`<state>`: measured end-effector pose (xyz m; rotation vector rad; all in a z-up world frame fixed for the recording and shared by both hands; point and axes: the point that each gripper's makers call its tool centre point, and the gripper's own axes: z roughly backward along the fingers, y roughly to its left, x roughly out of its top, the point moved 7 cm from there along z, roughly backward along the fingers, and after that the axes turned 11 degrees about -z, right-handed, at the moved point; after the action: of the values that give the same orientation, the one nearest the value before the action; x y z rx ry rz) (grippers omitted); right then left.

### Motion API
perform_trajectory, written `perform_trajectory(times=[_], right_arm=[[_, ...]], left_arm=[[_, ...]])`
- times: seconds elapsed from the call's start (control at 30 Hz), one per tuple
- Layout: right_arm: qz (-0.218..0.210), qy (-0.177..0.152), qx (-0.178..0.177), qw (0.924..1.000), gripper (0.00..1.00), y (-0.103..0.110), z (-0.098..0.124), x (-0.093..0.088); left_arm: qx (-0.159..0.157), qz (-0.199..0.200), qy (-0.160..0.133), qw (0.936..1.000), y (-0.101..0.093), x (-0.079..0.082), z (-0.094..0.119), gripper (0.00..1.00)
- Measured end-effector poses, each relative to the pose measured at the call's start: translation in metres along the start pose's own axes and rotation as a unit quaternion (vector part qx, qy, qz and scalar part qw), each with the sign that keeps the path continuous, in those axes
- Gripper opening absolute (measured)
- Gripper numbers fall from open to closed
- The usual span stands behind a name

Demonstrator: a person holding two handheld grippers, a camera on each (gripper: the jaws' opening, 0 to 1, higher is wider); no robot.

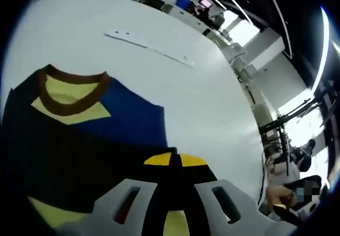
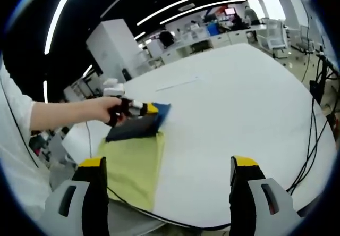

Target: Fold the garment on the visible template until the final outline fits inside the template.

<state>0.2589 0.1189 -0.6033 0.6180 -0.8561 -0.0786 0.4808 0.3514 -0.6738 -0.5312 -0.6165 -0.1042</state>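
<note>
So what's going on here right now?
A person is folding a navy and yellow shirt on a white table. The left gripper is shut on the shirt's navy fabric near the collar end. The right gripper hovers open above the table, holding nothing. A pale strip lies on the table beyond the shirt.

Navy-and-yellow garment, brown collar, lies partly folded on the white table.

- Left claw: jaws closed together, pinching dark fabric between them.
- Right claw: jaws spread wide, nothing between.
- Person's hand grips the left claw's handle.
</note>
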Motion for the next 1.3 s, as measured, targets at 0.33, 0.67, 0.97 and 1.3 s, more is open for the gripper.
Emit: perform_trajectory(times=[0.33, 0.67, 0.97, 1.3], right_arm=[[-0.003, 0.002, -0.002, 1.0, 0.96, 0.0, -0.002, -0.001], [-0.01, 0.005, -0.003, 0.9999, 0.96, -0.005, -0.006, -0.003], [-0.008, 0.008, -0.003, 0.9999, 0.96, -0.004, -0.009, -0.002], [-0.008, 0.003, -0.002, 1.0, 0.96, 0.0, -0.008, 0.0]], left_arm=[[-0.002, -0.006, 0.01, 0.9999, -0.002, -0.001, -0.012, 0.0], [-0.004, -0.02, 0.019, 0.9996, -0.001, -0.004, -0.021, 0.05], [-0.008, -0.027, 0.027, 0.9992, 0.0, -0.006, -0.024, 0.08], [-0.003, -0.061, 0.033, 0.9976, 0.002, -0.003, -0.018, 0.25]])
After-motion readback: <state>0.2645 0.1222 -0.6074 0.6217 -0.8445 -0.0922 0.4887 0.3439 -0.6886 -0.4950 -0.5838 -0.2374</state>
